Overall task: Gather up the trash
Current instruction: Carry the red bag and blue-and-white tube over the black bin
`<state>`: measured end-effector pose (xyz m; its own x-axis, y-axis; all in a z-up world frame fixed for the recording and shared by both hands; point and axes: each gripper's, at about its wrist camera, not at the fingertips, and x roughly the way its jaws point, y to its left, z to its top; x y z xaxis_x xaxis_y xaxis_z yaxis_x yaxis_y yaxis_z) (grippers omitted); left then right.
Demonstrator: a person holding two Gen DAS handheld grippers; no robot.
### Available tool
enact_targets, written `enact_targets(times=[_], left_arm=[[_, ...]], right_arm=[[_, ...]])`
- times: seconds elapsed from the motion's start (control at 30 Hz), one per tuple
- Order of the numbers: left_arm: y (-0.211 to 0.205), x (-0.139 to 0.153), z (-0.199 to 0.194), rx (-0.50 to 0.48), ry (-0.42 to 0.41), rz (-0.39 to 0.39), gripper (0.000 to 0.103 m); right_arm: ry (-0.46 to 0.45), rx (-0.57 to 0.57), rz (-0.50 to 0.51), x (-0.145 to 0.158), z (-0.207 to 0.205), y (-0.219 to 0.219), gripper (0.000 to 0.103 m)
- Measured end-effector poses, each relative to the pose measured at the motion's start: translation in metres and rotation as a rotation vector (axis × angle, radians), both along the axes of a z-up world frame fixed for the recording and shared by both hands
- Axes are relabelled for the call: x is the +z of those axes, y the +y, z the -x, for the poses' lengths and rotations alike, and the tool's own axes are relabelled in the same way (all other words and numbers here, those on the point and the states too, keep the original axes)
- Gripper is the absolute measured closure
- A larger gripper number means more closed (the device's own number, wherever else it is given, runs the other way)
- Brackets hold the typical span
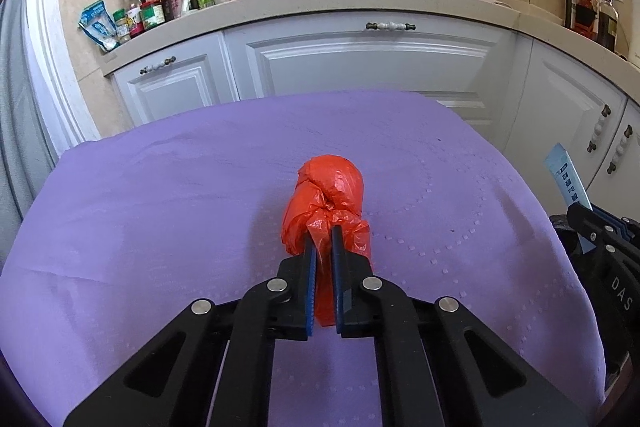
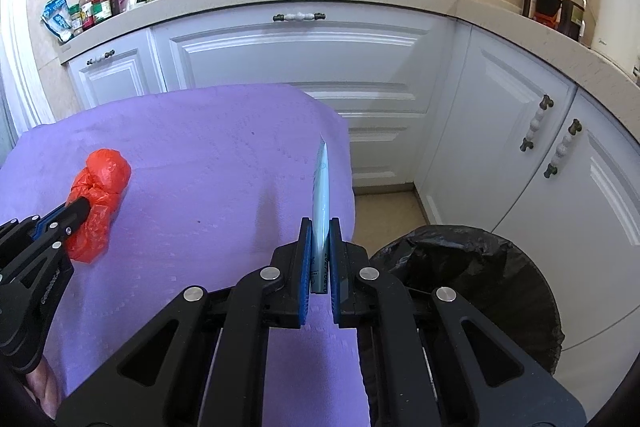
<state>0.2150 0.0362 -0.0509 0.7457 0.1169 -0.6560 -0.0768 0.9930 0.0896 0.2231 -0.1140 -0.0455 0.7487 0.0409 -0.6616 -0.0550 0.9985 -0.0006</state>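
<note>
Left tongs (image 1: 324,233) clamped on red bag (image 1: 326,195), resting mid-bench (image 1: 160,187) | right tongs (image 2: 320,223) clamped on pale blue packet (image 2: 322,187), near bench's right edge | black-lined bin (image 2: 480,267) right, below | both items gripped, neither binned yet.

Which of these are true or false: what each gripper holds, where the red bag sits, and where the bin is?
1. The left gripper is shut on the red plastic bag. True.
2. The red plastic bag lies on a green cloth. False: it rests on the purple cloth.
3. The right gripper grips a pale blue packet between its fingers. True.
4. The right gripper holds a metal spoon. False: it holds the flat pale blue packet, seen edge-on.
5. The black-lined bin stands on the countertop. False: it stands on the floor beside the table, lower right in the right wrist view.
</note>
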Motion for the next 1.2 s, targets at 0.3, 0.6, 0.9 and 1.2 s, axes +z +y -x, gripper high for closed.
enact_targets(times=[0.3, 0.6, 0.9, 1.2], left_arm=[[-0.002, 0.014, 0.015, -0.006, -0.036, 0.003, 0.096], [-0.021, 0.033, 0.033, -0.055, -0.084, 0.019, 0.096], [-0.063, 0.044, 0.048, -0.148, -0.114, 0.019, 0.096], [-0.111, 0.041, 0.063, -0.232, -0.113, 0.007, 0.096]], right_arm=[[-0.035, -0.017, -0.004, 0.013, 0.015, -0.006, 0.095], [-0.071, -0.079, -0.004, 0.026, 0.038, -0.038, 0.095], [-0.083, -0.177, 0.002, 0.026, 0.063, -0.084, 0.095], [-0.079, -0.258, -0.004, 0.02, 0.083, -0.125, 0.095]])
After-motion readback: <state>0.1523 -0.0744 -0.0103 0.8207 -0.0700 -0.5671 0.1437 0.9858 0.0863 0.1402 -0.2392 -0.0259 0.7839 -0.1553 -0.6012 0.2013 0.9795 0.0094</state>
